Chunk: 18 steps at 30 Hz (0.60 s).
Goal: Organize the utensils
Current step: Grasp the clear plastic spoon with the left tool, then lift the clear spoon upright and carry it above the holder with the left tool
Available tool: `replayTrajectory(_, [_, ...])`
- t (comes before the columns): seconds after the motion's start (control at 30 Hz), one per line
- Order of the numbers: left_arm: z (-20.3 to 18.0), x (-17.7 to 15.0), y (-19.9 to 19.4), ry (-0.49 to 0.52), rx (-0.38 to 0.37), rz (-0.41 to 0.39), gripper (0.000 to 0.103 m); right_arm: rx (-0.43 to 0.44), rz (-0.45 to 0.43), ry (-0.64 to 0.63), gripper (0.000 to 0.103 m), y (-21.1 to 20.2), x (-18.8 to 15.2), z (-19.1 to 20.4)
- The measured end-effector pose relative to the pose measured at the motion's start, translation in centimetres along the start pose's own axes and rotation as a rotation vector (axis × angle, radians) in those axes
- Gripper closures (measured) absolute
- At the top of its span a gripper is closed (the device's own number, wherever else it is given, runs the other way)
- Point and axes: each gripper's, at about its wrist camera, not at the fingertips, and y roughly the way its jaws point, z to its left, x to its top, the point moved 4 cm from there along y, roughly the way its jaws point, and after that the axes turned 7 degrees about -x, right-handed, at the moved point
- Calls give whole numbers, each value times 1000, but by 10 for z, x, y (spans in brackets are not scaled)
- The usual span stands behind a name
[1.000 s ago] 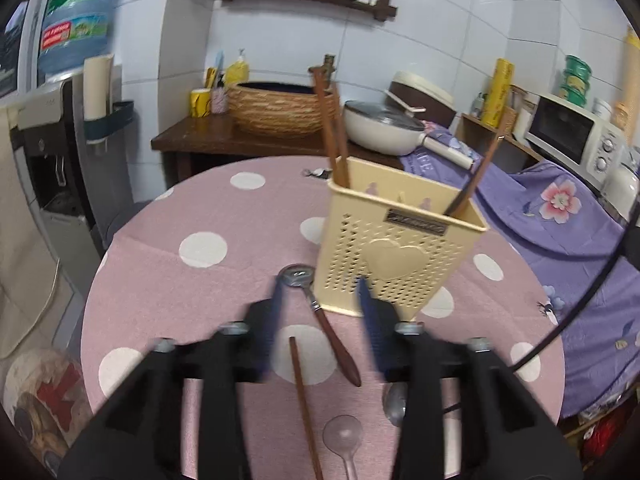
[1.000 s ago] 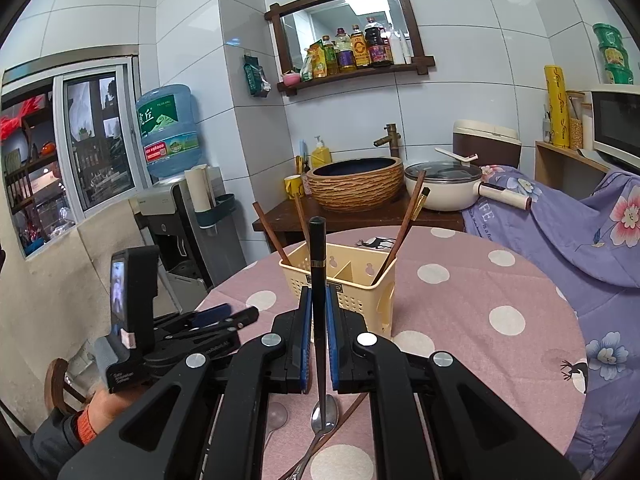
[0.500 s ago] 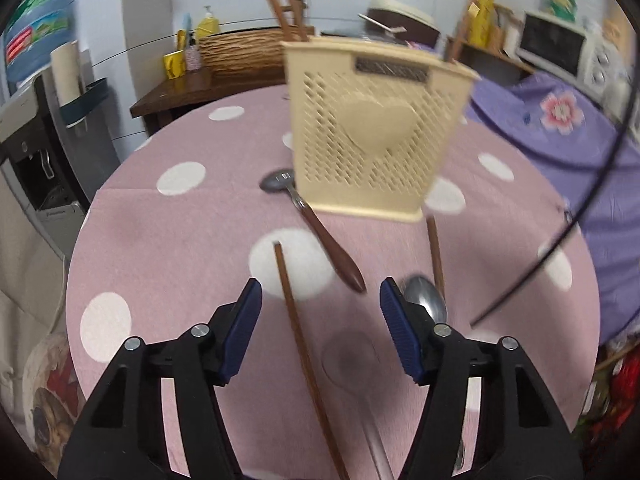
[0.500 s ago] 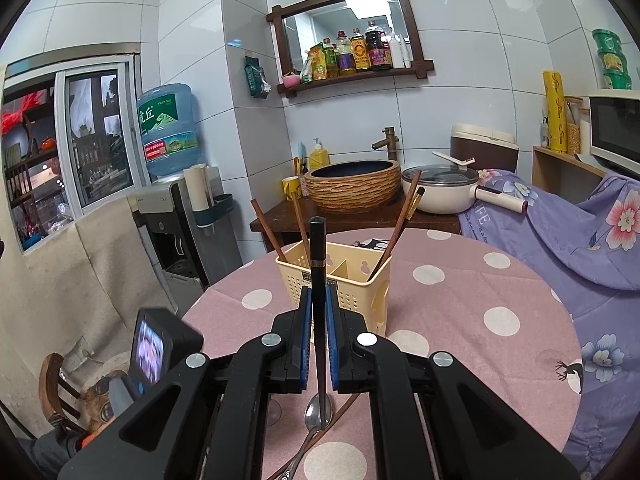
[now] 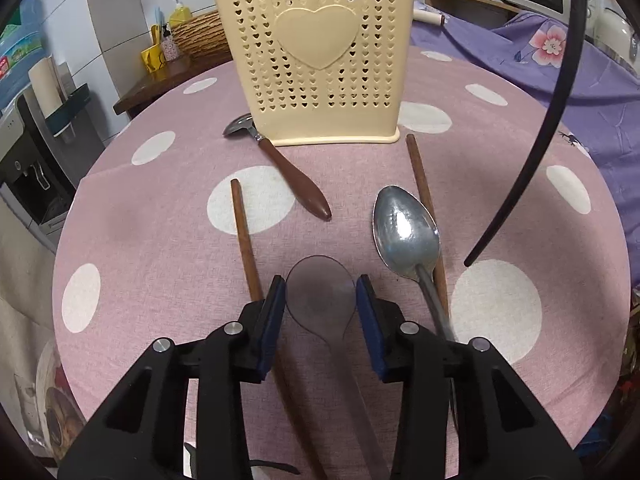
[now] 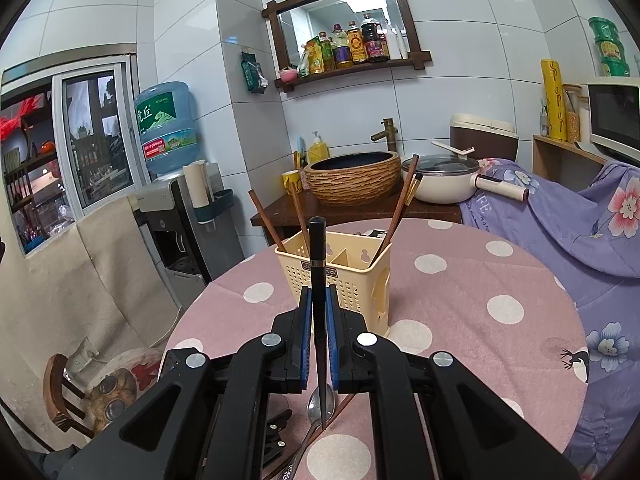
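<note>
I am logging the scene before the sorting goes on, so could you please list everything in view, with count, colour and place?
Utensil holder: one, cream, far side of table.
Table: one, pink cloth with white dots.
Clear spoon: one, translucent, between left gripper's pads.
Metal spoon: one, silver, right of it.
Brown-handled spoon: one, before the holder.
Loose chopsticks: two, brown, on table.
Chopsticks in holder: four, brown.
Black chopstick: one, in right gripper.
Left gripper: closing.
Right gripper: shut.
</note>
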Motion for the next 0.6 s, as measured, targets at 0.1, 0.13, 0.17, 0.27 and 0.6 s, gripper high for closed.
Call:
replayTrajectory(0.1, [-3,2,1,7,6,0,66,-1,3,2,96,0,-2,-1])
replayTrajectory(0.13, [-3,3,2,5,4,-1,66,0,3,1,96,1,-2,-1])
replayTrajectory(0.17, [-3,3,3,2,1,-1,66,0,2,1,96,1,-1,-1])
replayTrajectory(0.27, [-1,4,2,-11,-9,-1,66,1,3,2,96,1,-1,0])
replayTrajectory(0.6, [10,29,-53,-43,-13,-175,66,0,-9,-17,96,-2,2,6])
